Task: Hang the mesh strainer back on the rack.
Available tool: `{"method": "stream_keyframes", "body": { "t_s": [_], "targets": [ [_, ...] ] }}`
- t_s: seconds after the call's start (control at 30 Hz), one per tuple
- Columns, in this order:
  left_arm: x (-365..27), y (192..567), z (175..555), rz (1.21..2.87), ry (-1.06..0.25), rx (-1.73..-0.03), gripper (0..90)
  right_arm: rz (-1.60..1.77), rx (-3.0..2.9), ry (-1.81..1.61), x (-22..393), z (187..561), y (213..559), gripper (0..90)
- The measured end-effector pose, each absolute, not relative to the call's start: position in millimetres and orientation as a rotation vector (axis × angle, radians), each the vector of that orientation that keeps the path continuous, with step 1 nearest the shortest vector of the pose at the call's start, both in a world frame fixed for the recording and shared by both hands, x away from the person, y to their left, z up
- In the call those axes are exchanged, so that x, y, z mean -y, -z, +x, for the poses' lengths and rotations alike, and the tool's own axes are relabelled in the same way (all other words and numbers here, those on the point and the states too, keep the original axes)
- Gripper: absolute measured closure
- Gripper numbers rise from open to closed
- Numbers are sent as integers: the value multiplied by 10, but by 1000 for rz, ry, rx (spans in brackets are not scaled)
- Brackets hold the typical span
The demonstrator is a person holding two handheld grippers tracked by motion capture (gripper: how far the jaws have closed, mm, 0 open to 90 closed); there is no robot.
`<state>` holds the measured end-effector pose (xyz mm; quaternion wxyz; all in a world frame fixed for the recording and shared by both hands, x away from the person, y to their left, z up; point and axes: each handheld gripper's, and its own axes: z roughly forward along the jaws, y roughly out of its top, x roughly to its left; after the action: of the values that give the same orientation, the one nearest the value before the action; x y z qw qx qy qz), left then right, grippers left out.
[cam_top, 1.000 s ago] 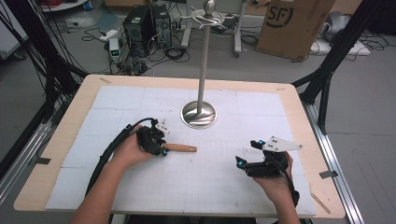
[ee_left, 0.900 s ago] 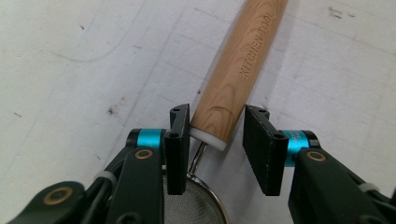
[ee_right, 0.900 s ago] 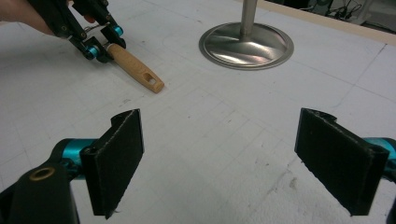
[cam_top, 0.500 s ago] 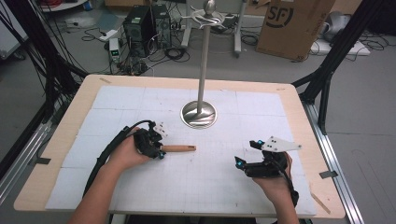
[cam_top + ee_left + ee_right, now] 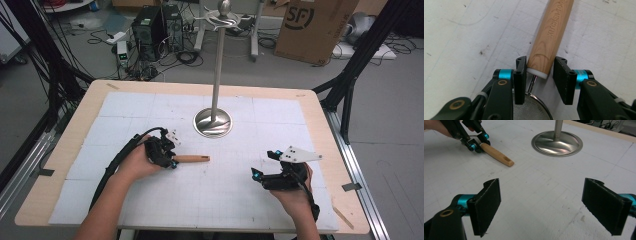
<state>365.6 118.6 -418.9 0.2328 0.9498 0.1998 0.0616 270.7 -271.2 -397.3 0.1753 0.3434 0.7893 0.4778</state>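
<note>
Jaws of the left gripper (image 5: 539, 78) have just been closing around the near end of the strainer's wooden handle (image 5: 550, 37), which lies flat on the counter (image 5: 320, 125); one pad touches, the other stands just off. Best to centre the handle before pinching. Farther off, the right gripper (image 5: 541, 205) rests wide and empty; beyond stands the steel stand (image 5: 214, 120).

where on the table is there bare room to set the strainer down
Bare mat lies between the wooden handle and the right claw, along the near edge between the forearms, and across the far corners either side of the stand base. Tightest is the stretch between the left claw and that base.
</note>
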Motion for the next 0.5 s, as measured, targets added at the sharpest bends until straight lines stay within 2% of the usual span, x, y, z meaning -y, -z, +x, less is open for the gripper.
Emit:
{"method": "stream_keyframes", "body": {
  "t_s": [0.1,0.23,0.37,0.43,0.5],
  "targets": [
    [-1163,4181,3625,2622,-184,-534,689,970,-2237,-1353,2710,2707,3973,145],
    [-1139,4171,3599,2636,-187,-520,692,966,-2234,-1359,2715,2701,3963,145],
    [-1131,4169,3597,2636,-184,-520,681,961,-2227,-1360,2721,2702,3960,145],
    [-1137,4167,3604,2619,-158,-527,632,961,-2230,-1361,2720,2703,3961,145],
    [-1143,4157,3613,2621,-136,-520,629,964,-2233,-1358,2717,2703,3962,145]
  ]
}}
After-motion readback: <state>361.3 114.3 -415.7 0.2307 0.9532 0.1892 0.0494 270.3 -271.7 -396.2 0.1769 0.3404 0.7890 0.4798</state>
